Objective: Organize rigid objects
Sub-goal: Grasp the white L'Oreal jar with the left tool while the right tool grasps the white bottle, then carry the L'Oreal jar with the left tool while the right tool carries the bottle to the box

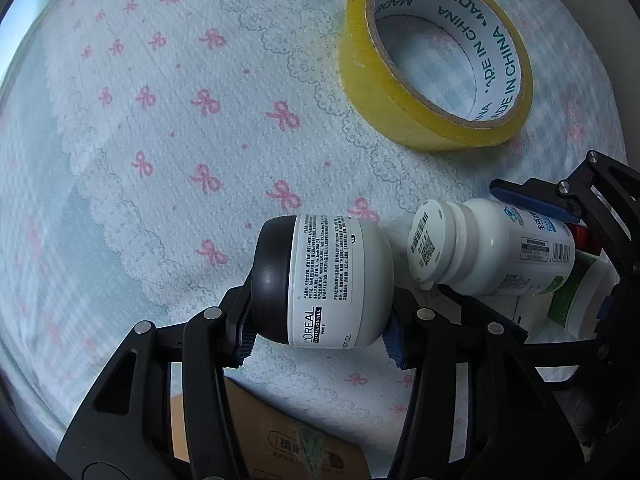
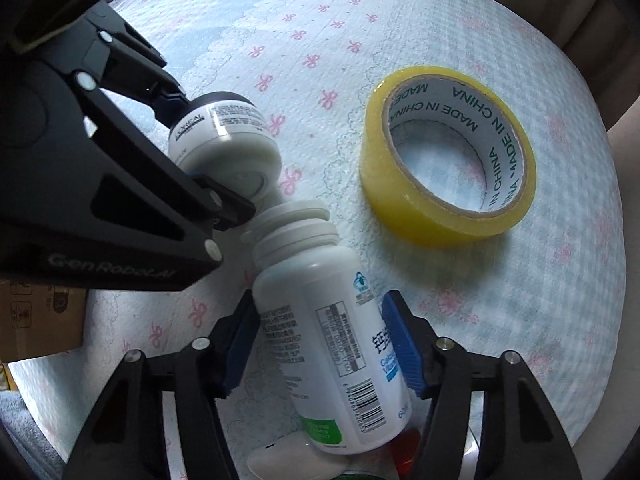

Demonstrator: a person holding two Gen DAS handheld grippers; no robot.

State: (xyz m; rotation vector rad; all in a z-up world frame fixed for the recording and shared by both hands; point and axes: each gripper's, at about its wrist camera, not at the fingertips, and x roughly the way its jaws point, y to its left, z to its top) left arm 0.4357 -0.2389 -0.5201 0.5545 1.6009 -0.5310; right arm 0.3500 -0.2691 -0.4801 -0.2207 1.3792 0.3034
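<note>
My left gripper is shut on a white L'Oréal jar with a black lid, held on its side just above the bow-print cloth. The jar also shows in the right wrist view, with the left gripper around it. My right gripper is shut on a white pill bottle with a barcode label, its cap pointing at the jar; in the left wrist view the bottle lies right of the jar. A yellow tape roll lies flat further off; it also appears in the right wrist view.
A brown cardboard box lies under the left gripper; it also shows at the cloth's left edge in the right wrist view. A white object and something red sit beneath the pill bottle. A green-labelled container is behind the bottle.
</note>
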